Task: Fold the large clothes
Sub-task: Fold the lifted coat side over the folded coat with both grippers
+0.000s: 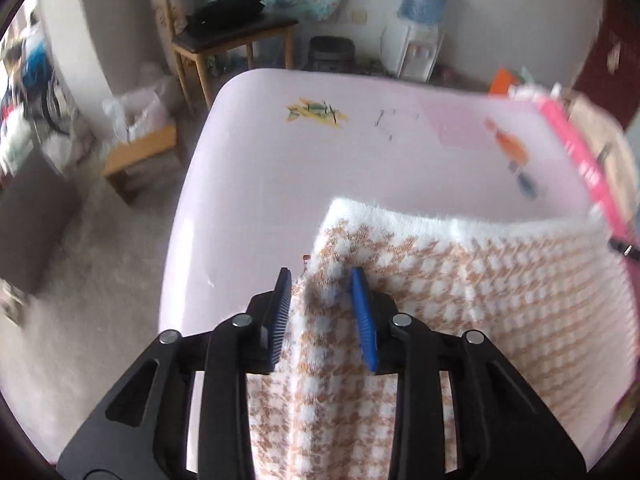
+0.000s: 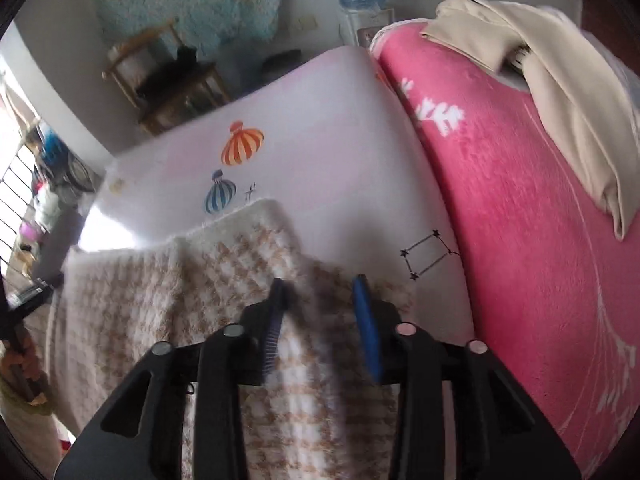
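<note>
A fuzzy brown-and-white checked garment [image 1: 460,300] lies on a pale pink bed sheet [image 1: 260,168], its white edge running across the bed. Only the left wrist view shows the floor beside the bed, a low wooden stool [image 1: 140,156], a wooden chair [image 1: 228,40] with a black bag on it, and a water dispenser [image 1: 420,40] against the far wall. Only the right wrist view shows a bright pink blanket [image 2: 520,240] along the right side of the bed, a beige garment [image 2: 560,92] draped over it, and the orange and blue balloon prints [image 2: 236,168] on the sheet up close. The left gripper [image 1: 322,276] points forward and down over the garment's left edge, its blue fingers spread apart with a raised fold of fabric between them. The right gripper [image 2: 320,284] hangs above the garment's right part [image 2: 240,264], fingers likewise apart with cloth between them, not pinched.
</note>
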`<state>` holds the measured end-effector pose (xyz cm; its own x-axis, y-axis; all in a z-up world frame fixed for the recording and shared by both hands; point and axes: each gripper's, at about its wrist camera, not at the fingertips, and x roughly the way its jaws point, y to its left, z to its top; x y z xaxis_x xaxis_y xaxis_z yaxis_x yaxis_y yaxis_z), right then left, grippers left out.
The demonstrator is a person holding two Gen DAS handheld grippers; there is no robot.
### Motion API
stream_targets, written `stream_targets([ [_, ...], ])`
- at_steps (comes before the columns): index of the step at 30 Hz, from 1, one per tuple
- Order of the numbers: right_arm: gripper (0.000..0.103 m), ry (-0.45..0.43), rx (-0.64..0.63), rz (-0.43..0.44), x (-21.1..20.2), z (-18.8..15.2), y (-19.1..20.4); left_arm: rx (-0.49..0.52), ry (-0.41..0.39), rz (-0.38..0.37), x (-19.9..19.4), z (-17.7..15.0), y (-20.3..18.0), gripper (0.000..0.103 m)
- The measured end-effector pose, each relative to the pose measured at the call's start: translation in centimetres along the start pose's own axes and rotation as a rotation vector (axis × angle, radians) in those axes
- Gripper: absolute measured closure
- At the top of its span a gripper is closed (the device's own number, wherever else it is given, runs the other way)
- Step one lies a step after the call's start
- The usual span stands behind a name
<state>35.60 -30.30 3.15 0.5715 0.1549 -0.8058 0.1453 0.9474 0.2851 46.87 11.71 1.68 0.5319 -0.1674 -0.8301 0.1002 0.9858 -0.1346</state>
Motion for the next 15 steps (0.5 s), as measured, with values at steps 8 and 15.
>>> stream_targets([
  [8, 0.059, 0.035, -0.065, 0.237, 1.2, 1.6, 5.0, -0.022, -0.014, -0.217, 0.2, 1.0, -1.7, 0.064],
  [15, 0.079, 0.108, 0.111, 0.227, 5.3, 2.5, 0.8, -0.134, -0.001, -0.167, 2.6, -0.6, 1.7, 0.070],
])
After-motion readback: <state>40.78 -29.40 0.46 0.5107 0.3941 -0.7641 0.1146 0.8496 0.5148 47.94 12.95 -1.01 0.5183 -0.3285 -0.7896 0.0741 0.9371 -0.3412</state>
